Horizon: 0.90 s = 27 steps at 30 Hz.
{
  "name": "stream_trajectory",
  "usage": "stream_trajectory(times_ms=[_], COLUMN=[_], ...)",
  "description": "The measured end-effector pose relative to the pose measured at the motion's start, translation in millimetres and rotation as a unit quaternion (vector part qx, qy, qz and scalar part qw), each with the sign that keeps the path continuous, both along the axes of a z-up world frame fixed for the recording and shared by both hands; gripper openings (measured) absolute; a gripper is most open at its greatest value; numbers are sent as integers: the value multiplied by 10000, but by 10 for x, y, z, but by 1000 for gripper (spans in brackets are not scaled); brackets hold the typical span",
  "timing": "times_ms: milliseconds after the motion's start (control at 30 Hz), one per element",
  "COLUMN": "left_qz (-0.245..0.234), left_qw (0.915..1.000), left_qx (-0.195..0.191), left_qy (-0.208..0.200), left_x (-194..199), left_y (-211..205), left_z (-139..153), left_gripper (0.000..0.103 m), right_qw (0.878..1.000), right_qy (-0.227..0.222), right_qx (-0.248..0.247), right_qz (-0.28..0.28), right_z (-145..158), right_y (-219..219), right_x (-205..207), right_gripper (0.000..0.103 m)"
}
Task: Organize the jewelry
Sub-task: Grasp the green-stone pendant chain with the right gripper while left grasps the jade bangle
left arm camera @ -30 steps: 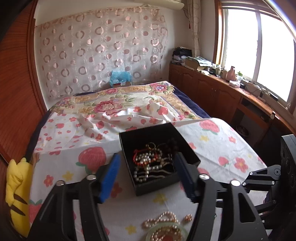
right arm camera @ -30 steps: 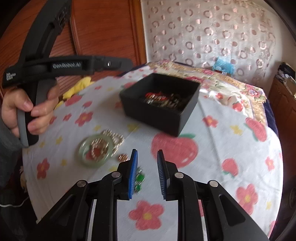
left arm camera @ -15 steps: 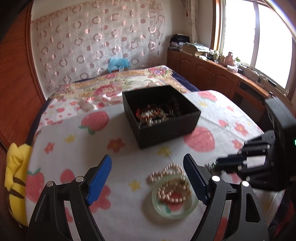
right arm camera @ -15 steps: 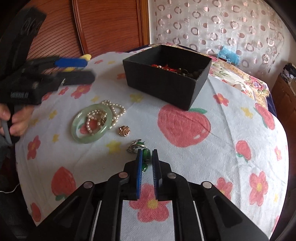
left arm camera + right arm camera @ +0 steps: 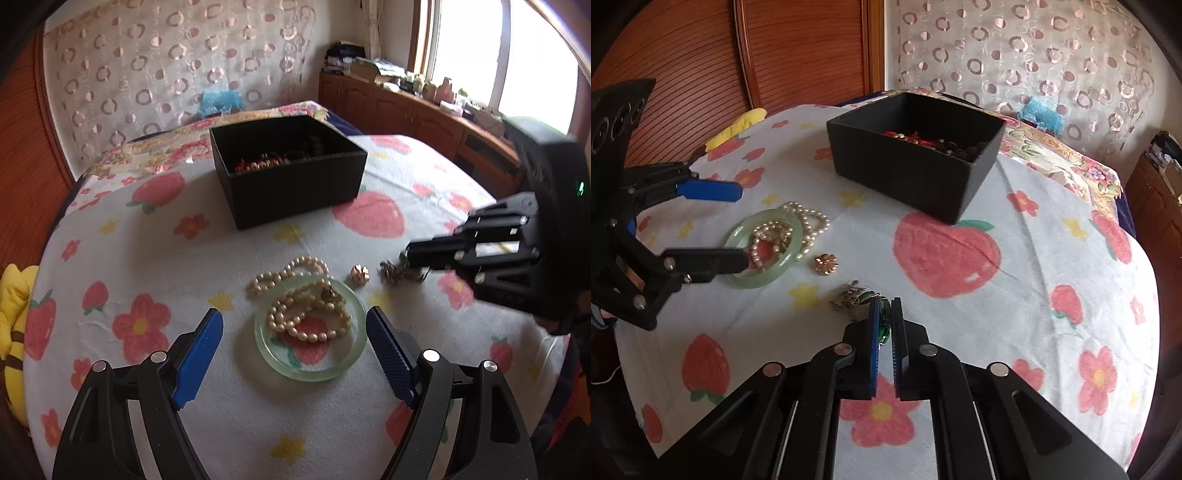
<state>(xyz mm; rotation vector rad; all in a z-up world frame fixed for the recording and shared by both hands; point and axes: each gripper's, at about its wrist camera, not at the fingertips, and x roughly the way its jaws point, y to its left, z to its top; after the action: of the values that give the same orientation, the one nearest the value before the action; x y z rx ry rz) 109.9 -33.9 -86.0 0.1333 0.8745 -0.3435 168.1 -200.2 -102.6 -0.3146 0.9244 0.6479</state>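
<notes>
Left wrist: brooch (image 5: 359, 274) btwn bangle (image 5: 310, 326), pendant (image 5: 393, 271)

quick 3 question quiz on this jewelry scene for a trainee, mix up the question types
1. True or false: the left gripper is shut on the jade bangle.
2. Multiple choice: what is the right gripper shut on? A) the pearl necklace B) the green-stone piece with a metal chain C) the gold flower charm
3. Fill in: the jewelry already put away lies in the ____ box.

Key
1. False: its jaws stand wide open on either side of the bangle, and no contact shows.
2. B: green shows between the nearly closed pads.
3. Black. It is open-topped and holds red and dark beads.
</notes>
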Motion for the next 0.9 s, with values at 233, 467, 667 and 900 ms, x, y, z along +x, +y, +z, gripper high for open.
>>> stream_trajectory(times_ms=[233, 467, 667, 900], left_qz=[-93, -177, -157, -194], left_qw=[9998, 9993, 9992, 9996], left_qx=[105, 231, 268, 203], left_qy=[142, 243, 238, 20], left_x=[1, 51, 77, -15], left_y=[-99, -174, -177, -156], left_z=[-77, -135, -145, -15], left_gripper=[77, 77, 72, 69], right_qw=[9999, 9998, 9995, 9990], right_qy=[-57, -114, -231, -355], right_qx=[6, 91, 170, 275], right_qz=[-113, -123, -103, -81], right_z=[-16, 35, 160, 291], right_y=[-90, -98, -109, -103], right_x=[-13, -44, -82, -111], right_gripper=[7, 7, 7, 7])
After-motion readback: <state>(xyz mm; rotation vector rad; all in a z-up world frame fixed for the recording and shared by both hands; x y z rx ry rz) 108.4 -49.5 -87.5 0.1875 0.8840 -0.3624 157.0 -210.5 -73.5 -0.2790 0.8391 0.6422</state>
